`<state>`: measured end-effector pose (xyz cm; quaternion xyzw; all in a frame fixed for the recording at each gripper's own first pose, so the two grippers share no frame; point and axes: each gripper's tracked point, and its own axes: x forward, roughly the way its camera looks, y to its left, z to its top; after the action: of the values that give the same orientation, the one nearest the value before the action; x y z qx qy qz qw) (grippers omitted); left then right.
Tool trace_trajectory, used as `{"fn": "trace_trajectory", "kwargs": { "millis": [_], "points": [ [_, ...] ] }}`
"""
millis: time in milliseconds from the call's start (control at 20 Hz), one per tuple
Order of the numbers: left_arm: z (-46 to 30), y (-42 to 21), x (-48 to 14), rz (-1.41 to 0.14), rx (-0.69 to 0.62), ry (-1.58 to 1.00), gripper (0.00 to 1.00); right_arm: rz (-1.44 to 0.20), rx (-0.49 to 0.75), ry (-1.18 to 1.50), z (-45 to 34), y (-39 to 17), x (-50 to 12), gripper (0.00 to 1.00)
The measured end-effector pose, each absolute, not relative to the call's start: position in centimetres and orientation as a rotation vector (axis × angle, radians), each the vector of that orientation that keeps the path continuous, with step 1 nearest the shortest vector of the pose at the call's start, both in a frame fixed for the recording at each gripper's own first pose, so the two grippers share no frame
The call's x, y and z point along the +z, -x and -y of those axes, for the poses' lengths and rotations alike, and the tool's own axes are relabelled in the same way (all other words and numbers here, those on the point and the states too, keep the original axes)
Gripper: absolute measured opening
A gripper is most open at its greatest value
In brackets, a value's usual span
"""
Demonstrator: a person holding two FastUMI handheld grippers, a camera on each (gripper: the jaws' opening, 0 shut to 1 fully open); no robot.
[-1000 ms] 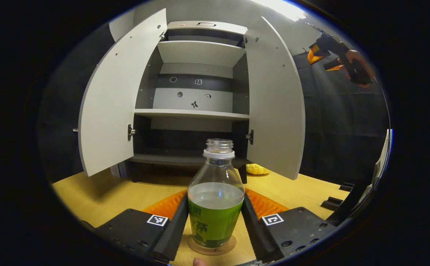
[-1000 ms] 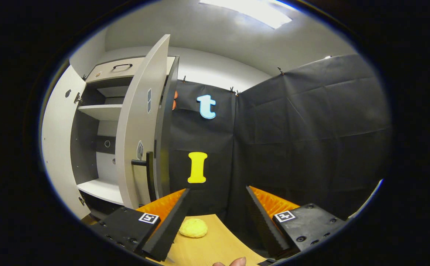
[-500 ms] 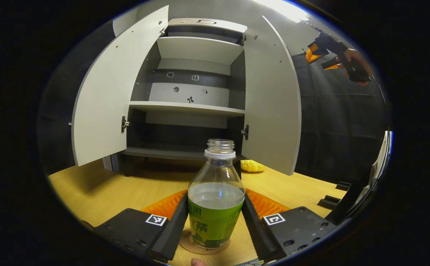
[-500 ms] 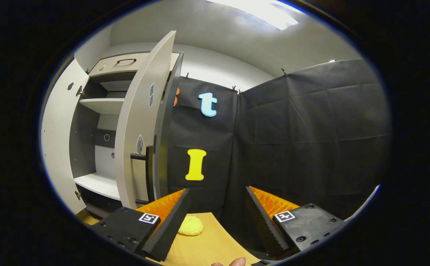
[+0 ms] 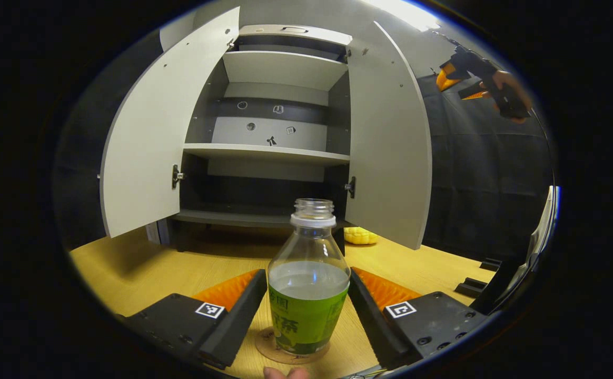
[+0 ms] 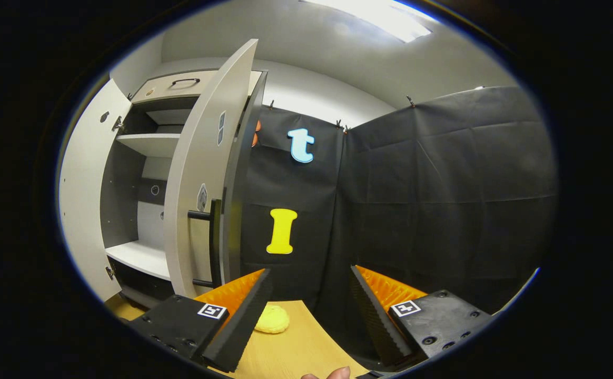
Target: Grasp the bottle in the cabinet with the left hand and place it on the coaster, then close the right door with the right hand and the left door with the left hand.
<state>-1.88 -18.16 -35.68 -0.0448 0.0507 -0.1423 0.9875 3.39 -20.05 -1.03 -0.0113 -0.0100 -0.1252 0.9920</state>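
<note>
The left tool (image 5: 306,316) stands released around the bottle (image 5: 308,295), its fingers just apart from the label, the uncapped bottle upright on the coaster (image 5: 292,351) on the desk (image 5: 143,268). The right tool (image 6: 309,310) hangs spread and empty near the right door (image 6: 201,189) beside its handle (image 6: 209,237); the left door (image 5: 148,152) also stands wide open. The risk, by this view: a finger clipping the bottle on withdrawal could tip it and spill its liquid.
</note>
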Motion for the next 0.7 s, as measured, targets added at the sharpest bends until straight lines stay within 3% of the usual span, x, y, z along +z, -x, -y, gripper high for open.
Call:
{"fn": "trace_trajectory", "kwargs": {
  "millis": [350,700],
  "points": [
    [17.2,5.1,-36.1,-0.143,-0.295,0.071,0.95,-0.006,-0.234,0.032,19.3,-4.0,-2.2,0.97],
    [11.3,8.0,-29.1,-0.132,-0.196,0.066,0.95,0.002,-0.161,0.017,17.8,-5.7,-1.8,0.97]
  ]
}}
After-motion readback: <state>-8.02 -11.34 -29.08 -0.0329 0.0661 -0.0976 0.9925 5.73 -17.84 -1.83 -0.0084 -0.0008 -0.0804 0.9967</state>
